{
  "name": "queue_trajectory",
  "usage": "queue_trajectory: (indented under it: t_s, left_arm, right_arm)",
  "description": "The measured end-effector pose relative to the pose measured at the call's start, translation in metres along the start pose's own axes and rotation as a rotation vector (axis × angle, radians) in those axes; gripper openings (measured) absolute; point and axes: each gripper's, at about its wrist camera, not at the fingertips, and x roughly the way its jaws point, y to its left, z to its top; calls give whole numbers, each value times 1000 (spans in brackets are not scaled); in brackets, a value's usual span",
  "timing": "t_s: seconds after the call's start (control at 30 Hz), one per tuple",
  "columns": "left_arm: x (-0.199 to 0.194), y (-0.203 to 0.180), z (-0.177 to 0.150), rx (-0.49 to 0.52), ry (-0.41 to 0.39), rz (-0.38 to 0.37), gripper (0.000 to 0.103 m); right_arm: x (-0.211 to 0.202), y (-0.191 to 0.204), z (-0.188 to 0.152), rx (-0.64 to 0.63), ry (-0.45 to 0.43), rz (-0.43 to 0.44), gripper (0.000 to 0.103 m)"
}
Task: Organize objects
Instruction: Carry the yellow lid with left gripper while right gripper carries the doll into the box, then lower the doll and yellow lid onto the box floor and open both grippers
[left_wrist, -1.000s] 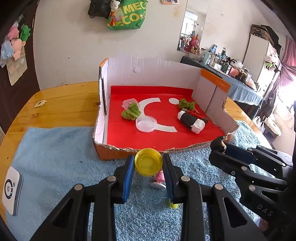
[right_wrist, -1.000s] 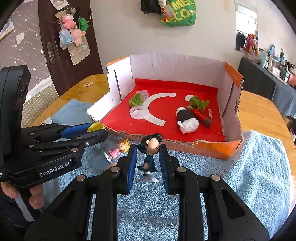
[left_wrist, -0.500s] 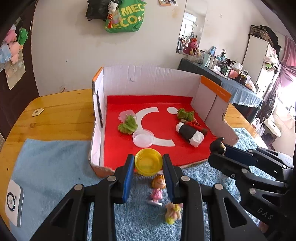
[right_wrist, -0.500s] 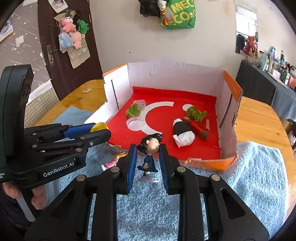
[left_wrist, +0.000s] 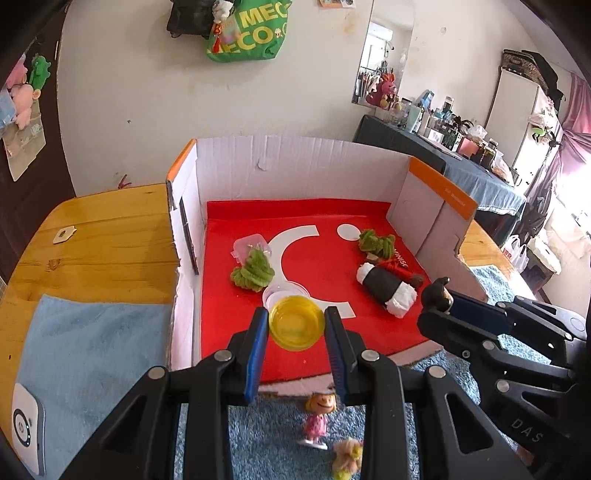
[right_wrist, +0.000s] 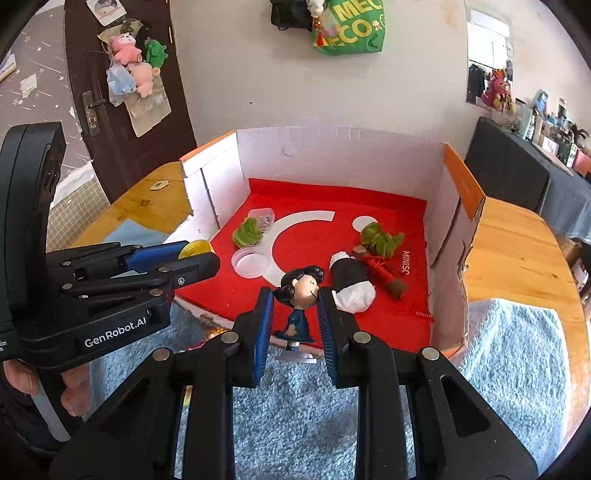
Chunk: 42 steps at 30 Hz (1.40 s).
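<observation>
I am leaning over a wooden table (left_wrist: 110, 236) with a fluffy blue mat (right_wrist: 509, 354) spread across its near half. On the table sits an open cardboard box (left_wrist: 295, 166) with white inner walls, orange edges and a red floor; its near side is folded flat.

My left gripper (left_wrist: 295, 328) is clamped on a small yellow tub (left_wrist: 296, 323), open side facing me, held above the front part of the box floor. My right gripper (right_wrist: 295, 314) grips a dark-haired figurine in a blue dress (right_wrist: 299, 295) upright by the head, above the box's front edge; in the left view it enters from three o'clock.

Inside the box, at two o'clock from the tub, a black-and-white roll (left_wrist: 386, 290) lies on its side touching a red bundle (left_wrist: 400, 267), with a green fuzzy clump (left_wrist: 376, 245) just beyond. At eleven o'clock a green pipe-cleaner tree (left_wrist: 253, 273) stands against a clear plastic cup (left_wrist: 249, 245). A clear round lid (right_wrist: 250, 262) lies flat just behind the tub.

On the mat at six o'clock stand a figurine in a pink dress (left_wrist: 317, 417) and, beside it, a yellowish figure (left_wrist: 347, 458), blurred.
</observation>
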Motion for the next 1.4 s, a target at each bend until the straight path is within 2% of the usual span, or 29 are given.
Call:
queue_trajectory:
  t_s: [0.8,0.97,1.13,1.4]
  left_arm:
    - [45,3,-4,17,107,-8,32]
    - [50,3,-4,18,116,-11,32]
    - [53,3,-3,24,122,-14,32]
    - [57,4,1,22,122,-12,32]
  right_arm:
    - [54,-12,4,15,127,29,20]
    - [62,-14,4,27,145,46,16]
    - [68,-19,9,52,150,66,16]
    - [79,-22,13,52,173,49,16]
